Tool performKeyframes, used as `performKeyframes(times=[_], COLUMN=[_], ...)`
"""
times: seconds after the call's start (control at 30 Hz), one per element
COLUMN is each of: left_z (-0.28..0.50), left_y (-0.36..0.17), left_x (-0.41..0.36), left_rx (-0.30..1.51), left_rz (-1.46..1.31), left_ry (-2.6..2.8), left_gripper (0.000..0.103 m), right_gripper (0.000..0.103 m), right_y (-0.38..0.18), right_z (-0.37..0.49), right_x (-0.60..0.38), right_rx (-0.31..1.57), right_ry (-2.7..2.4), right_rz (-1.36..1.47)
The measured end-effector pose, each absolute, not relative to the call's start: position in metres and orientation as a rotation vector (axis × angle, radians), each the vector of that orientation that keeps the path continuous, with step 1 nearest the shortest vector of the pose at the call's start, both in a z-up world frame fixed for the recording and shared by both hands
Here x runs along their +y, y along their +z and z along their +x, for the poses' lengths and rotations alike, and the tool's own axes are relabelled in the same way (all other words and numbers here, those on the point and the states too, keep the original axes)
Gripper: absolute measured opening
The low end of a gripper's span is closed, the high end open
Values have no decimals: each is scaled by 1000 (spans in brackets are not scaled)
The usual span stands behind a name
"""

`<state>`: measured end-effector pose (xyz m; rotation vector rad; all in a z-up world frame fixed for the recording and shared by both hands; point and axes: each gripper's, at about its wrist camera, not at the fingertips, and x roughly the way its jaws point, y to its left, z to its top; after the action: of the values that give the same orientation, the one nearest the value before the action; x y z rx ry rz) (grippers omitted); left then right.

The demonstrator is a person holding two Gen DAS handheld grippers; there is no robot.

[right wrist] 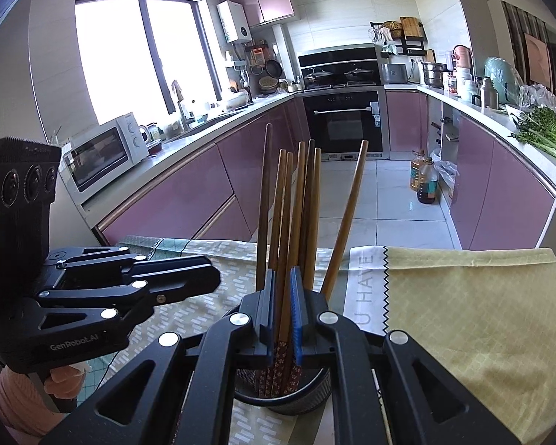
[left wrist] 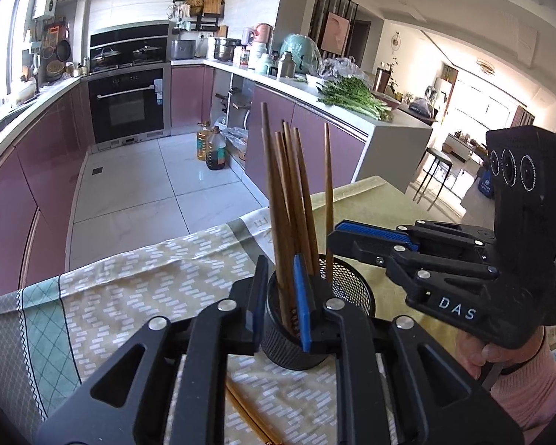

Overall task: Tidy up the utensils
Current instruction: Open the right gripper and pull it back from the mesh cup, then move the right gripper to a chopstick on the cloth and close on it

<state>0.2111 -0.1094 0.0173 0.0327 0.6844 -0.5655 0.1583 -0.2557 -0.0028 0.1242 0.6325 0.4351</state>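
A black mesh holder [left wrist: 348, 296] stands on the patterned tablecloth with several wooden chopsticks [left wrist: 285, 200] upright in it. My left gripper [left wrist: 281, 296] straddles the holder's near rim, one pad outside and one inside; whether it clamps the rim I cannot tell. My right gripper [right wrist: 282, 309] is above the holder [right wrist: 317, 389] with its blue pads close on either side of a pair of chopsticks [right wrist: 283, 296]; whether it grips them I cannot tell. In the left wrist view it [left wrist: 333, 235] reaches in from the right. Loose chopsticks [left wrist: 248, 419] lie on the cloth under my left gripper.
The tablecloth [left wrist: 137, 289] covers the table, with a yellow-green section [right wrist: 463, 315] on the right. Beyond the table edge is the kitchen floor [left wrist: 137, 185], purple cabinets, an oven [left wrist: 128, 105] and oil bottles [left wrist: 213, 146].
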Motion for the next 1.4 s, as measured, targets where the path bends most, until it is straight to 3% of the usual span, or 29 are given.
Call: performKeyframes(times=[0.07, 0.13, 0.27, 0.3, 0.47, 0.8, 1.1, 1.4], left_z=[201, 187, 155, 146, 116, 101, 110, 104], left_y=[18, 20, 19, 17, -5, -60, -85, -86], left_x=[-101, -91, -72, -66, -41, -20, -2, -6], left_rx=[660, 623, 552, 538, 550, 679, 790, 777], left_rz=[25, 21, 27, 29, 31, 19, -71, -25], left_ry=[-560, -551, -526, -514, -440, -352, -315, -302], left_gripper=[23, 33, 43, 50, 70, 94, 95, 94], right_gripper=[10, 18, 30, 34, 36, 36, 36, 36], right_y=[-1, 3, 7, 4, -23, -90, -102, -105], right_z=[151, 137, 109, 101, 87, 92, 100, 102], right_x=[-254, -252, -243, -239, -218, -188, -174, -166], right_rx=[617, 593, 557, 561, 644, 842, 883, 892], right_ry=[448, 474, 552, 585, 656, 623, 586, 558], right_rz=[117, 104, 73, 68, 41, 48, 38, -2])
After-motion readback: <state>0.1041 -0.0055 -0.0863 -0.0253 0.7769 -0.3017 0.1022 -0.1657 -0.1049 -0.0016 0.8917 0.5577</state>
